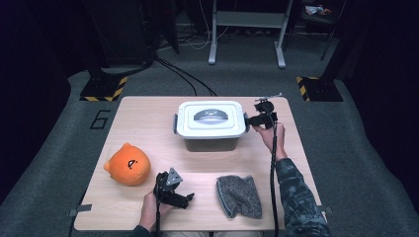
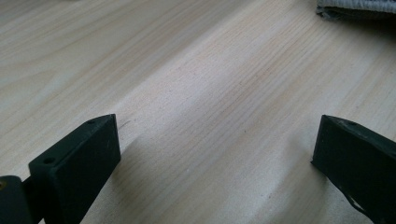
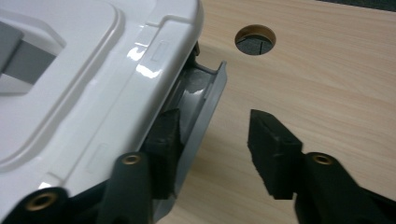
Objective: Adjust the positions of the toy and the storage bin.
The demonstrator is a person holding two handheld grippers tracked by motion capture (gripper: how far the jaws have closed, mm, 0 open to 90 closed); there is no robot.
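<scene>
A white-lidded storage box (image 1: 211, 120) with a grey handle stands at the back middle of the wooden table (image 1: 143, 123). My right gripper (image 1: 253, 120) is at the box's right end. In the right gripper view its jaws (image 3: 215, 119) stand apart: one jaw is tucked between the lid (image 3: 93, 93) and the swung-out grey latch (image 3: 205, 100), while the other hangs free over the wood. My left gripper (image 1: 185, 199) rests near the front edge, open, with bare wood between its jaws (image 2: 215, 126).
An orange plush toy (image 1: 127, 164) sits at the front left. A grey knitted cloth (image 1: 238, 196) lies at the front right, its edge also in the left gripper view (image 2: 359, 7). A round cable hole (image 3: 255, 39) pierces the table beyond the latch.
</scene>
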